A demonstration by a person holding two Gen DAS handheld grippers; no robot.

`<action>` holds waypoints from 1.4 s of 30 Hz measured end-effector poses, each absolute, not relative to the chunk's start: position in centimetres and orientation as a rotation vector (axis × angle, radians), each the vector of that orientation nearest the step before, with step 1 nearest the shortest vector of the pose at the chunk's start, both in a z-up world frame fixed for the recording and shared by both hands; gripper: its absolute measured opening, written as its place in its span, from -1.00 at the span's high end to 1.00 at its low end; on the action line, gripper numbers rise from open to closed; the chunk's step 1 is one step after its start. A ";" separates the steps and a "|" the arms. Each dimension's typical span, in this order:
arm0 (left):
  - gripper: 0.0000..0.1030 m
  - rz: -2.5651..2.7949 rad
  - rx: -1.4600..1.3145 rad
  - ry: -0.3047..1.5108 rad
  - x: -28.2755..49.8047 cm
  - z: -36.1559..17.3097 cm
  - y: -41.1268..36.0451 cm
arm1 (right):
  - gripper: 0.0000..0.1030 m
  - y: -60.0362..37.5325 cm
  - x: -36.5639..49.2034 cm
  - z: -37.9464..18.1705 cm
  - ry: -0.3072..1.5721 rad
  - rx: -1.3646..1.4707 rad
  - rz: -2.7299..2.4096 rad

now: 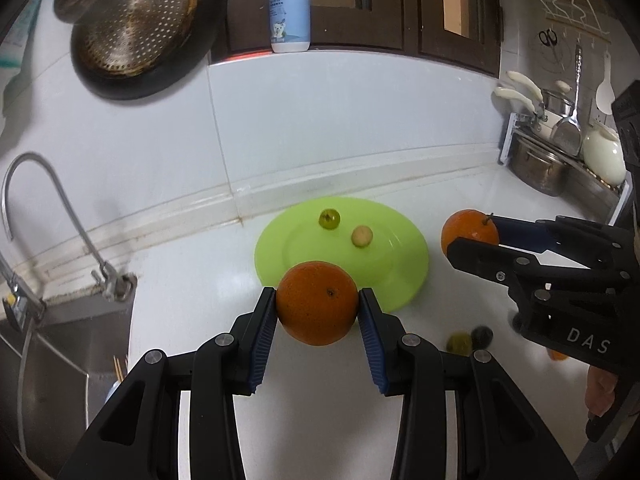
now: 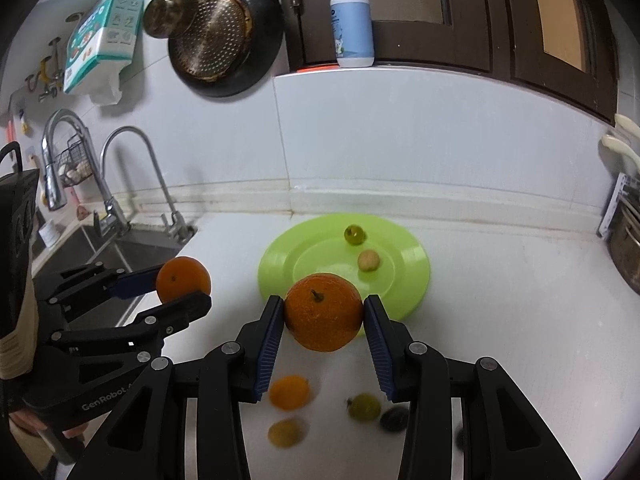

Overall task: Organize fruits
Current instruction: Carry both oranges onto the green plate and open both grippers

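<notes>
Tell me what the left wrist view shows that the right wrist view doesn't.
Left wrist only: hanging scissors and a white pot on the right.

Right wrist only: a tissue pack on the wall, a second faucet, and a small orange on the counter.

Both: the green plate with two small fruits, the soap bottle, and each claw, left claw and right claw, shut on an orange.

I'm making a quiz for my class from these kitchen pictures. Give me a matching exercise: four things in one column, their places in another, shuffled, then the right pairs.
Things:
1. orange with a stem
2. small green fruit
3. soap bottle
4. black pan

Places:
A. hanging on the wall
B. on the green plate
C. on the ledge by the cabinet
D. between the right gripper's fingers

Pairs: 1-D, 2-B, 3-C, 4-A
</notes>
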State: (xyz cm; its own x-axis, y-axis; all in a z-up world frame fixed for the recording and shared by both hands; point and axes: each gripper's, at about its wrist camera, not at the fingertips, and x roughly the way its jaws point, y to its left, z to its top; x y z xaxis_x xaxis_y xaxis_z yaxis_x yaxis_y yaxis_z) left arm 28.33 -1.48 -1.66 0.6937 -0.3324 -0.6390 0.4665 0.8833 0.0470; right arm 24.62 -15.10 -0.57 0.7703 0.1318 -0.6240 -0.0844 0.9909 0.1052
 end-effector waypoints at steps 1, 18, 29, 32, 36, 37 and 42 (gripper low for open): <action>0.22 -0.450 0.216 0.668 28.7 -1.6 -1.7 | 0.19 -15.2 25.2 -0.5 0.686 0.075 0.116; 0.22 -0.464 0.215 0.769 38.7 -2.5 -5.4 | 0.19 -17.4 35.4 -1.6 0.804 0.038 0.096; 0.22 -0.463 0.223 0.901 44.2 -6.8 -7.9 | 0.19 -19.4 41.9 -6.1 0.929 0.062 0.091; 0.22 -0.456 0.221 0.926 45.2 -7.7 -8.3 | 0.19 -19.6 43.0 -7.1 0.951 0.068 0.090; 0.21 -0.448 0.213 0.951 46.0 -8.6 -8.5 | 0.19 -19.5 43.9 -7.8 0.965 0.064 0.088; 0.21 -0.446 0.211 0.953 46.0 -8.6 -8.6 | 0.19 -19.5 44.0 -7.9 0.967 0.065 0.088; 0.18 -0.442 0.209 0.958 46.2 -8.6 -8.6 | 0.17 -19.5 44.4 -8.3 0.976 0.066 0.084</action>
State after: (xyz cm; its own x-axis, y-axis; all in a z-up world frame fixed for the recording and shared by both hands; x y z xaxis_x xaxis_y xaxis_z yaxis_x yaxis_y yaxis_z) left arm 46.20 -8.63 -8.56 0.4952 -0.2709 -0.8254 0.4526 0.8915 -0.0211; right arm 44.42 -19.54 -8.27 0.5575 0.1011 -0.8240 -0.0415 0.9947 0.0939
